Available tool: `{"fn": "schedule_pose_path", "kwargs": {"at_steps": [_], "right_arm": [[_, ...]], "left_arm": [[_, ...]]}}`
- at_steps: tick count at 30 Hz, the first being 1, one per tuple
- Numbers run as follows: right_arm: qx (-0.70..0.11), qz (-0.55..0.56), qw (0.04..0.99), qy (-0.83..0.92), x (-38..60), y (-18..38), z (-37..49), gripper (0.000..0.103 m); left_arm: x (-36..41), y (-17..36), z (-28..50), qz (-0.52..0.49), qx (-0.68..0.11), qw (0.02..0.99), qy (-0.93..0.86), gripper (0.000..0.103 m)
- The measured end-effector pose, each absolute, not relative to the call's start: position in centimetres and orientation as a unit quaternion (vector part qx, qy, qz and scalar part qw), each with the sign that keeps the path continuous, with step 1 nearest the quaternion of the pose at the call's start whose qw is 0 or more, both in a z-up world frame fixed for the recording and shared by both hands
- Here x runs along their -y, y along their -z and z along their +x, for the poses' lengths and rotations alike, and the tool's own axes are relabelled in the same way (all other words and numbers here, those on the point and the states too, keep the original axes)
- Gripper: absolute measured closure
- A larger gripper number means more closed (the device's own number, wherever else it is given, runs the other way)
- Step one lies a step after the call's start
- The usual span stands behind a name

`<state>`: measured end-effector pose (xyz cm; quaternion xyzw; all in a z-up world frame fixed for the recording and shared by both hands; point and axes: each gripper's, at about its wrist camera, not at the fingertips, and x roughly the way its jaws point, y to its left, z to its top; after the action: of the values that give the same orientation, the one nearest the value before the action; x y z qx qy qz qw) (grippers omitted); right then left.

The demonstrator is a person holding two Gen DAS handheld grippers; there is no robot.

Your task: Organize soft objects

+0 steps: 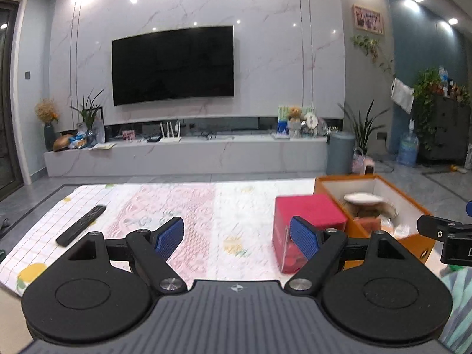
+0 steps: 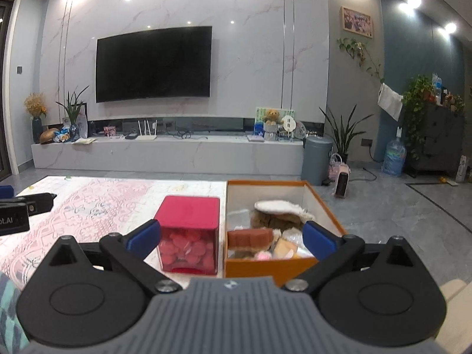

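An orange box [image 2: 265, 267] with a white inside stands on the table and holds several soft objects: a brown and white plush [image 2: 278, 214], a brown sponge-like block [image 2: 250, 237] and small pale pieces. It also shows in the left wrist view [image 1: 413, 237]. My right gripper [image 2: 231, 240] is open and empty, just in front of the box. My left gripper [image 1: 237, 237] is open and empty, left of the box. The right gripper's tip shows at the right edge of the left wrist view [image 1: 448, 236].
A red cube container [image 2: 188, 236] with pink round pieces stands left of the orange box, also in the left wrist view [image 1: 306, 224]. A black remote [image 1: 81, 225] lies at the left on the patterned tablecloth [image 1: 177, 206]. A TV wall and cabinet stand beyond.
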<state>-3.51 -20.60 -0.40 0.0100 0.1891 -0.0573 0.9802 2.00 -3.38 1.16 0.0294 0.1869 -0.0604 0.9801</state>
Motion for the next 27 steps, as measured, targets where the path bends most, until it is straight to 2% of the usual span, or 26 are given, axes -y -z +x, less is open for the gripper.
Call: {"fn": "schedule_pose_path", "kwargs": {"at_steps": [6, 27], "right_arm": [[-0.232, 0.021, 0.971, 0.057, 19.9, 2.4, -2.8, 0.003], [-0.243, 0.038, 0.967, 0.058, 19.7, 3.0, -3.0, 0.003]], "left_arm": [[2.5, 0.4, 1.9, 0.030, -0.223, 0.973, 0.053, 0.007], [2.2, 1.3, 0.7, 0.033, -0.219, 0.973, 0.061, 0.007]]}}
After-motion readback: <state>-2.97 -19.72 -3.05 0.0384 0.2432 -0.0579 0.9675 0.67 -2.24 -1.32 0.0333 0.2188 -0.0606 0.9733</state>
